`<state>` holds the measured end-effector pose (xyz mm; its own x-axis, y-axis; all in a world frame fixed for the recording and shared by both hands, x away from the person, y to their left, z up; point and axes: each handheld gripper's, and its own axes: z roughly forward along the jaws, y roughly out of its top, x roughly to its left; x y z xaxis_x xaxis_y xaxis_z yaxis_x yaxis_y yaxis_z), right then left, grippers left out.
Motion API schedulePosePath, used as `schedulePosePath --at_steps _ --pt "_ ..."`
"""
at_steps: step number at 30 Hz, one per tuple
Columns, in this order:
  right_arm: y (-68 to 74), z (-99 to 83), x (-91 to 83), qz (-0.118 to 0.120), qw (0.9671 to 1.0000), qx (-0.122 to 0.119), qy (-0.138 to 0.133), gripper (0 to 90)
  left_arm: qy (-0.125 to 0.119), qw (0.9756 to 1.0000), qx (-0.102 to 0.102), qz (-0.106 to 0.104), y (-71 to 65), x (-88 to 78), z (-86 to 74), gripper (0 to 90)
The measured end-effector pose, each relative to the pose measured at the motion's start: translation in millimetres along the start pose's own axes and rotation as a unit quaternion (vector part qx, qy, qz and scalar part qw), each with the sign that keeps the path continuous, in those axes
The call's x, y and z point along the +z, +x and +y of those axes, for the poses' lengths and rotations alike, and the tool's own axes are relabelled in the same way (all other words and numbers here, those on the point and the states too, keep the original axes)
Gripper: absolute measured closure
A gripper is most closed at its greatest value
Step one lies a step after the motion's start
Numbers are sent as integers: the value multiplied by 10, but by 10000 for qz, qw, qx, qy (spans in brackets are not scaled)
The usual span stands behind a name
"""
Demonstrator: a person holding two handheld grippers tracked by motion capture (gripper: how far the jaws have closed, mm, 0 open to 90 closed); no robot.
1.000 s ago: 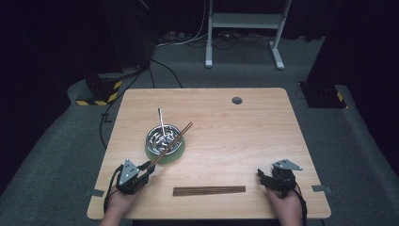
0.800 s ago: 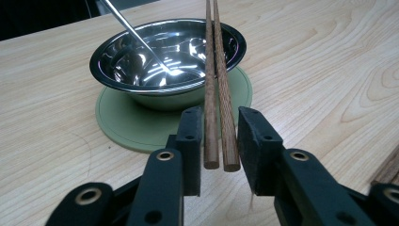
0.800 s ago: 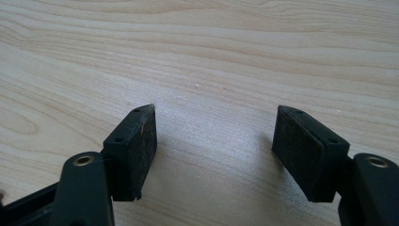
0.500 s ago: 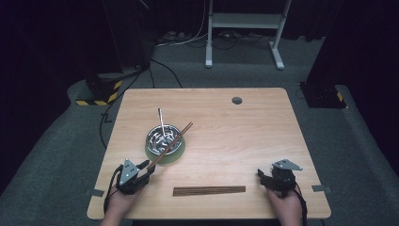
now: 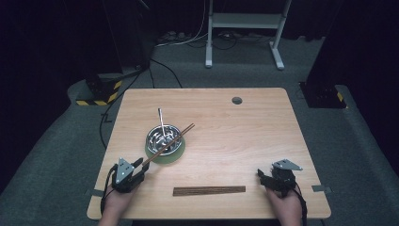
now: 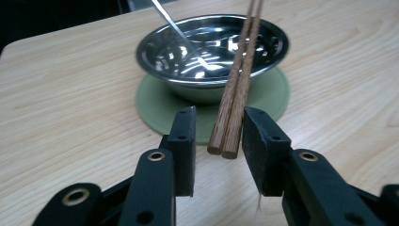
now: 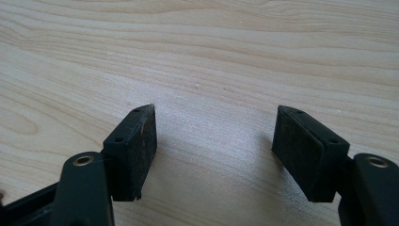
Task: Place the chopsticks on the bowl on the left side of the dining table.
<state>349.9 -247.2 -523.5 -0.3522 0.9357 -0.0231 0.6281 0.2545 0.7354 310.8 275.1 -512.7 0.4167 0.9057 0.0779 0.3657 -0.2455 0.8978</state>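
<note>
My left tongs [image 6: 217,134] just opened; chopsticks [image 6: 237,87] sit loose between jaws, near ends unpinched, far ends propped on rim of steel bowl [image 6: 211,56] on green mat [image 6: 160,106]. My right tongs [image 7: 214,141] open, empty, over bare table [image 7: 211,42].

Chopsticks [image 5: 170,143] across bowl [image 5: 163,137], on coaster [image 5: 175,156]

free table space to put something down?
Bare wood: the whole stretch right of the bowl up to the cable hole, and between the wooden strip and the right gripper. Crowded: front-left, where bowl, green mat, chopsticks and left gripper bunch up.
</note>
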Motion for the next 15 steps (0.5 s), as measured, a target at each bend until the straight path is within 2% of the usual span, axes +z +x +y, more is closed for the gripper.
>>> schedulePosePath --at_steps 1,5,8,9,10,11,15 --pt "-1 0 0 0 10000 -6 0 309 -3 9999 -134 60 6 3 -6 638" --pt "0 0 0 -1 10000 -2 0 309 103 9992 -8 379 11 12 17 631" --pt "0 0 0 0 10000 0 0 309 207 9984 -76 515 22 35 30 616" --pt "0 0 0 0 10000 1 1 309 205 9983 -178 524 17 46 31 612" --pt "0 0 0 0 10000 -2 0 308 269 9976 -80 627 39 47 43 608" --pt "-1 0 0 1 10000 1 1 309 356 9965 -93 744 50 53 58 606" --pt "-8 5 -7 53 10000 -18 61 308 488 9947 -273 866 117 65 130 606"
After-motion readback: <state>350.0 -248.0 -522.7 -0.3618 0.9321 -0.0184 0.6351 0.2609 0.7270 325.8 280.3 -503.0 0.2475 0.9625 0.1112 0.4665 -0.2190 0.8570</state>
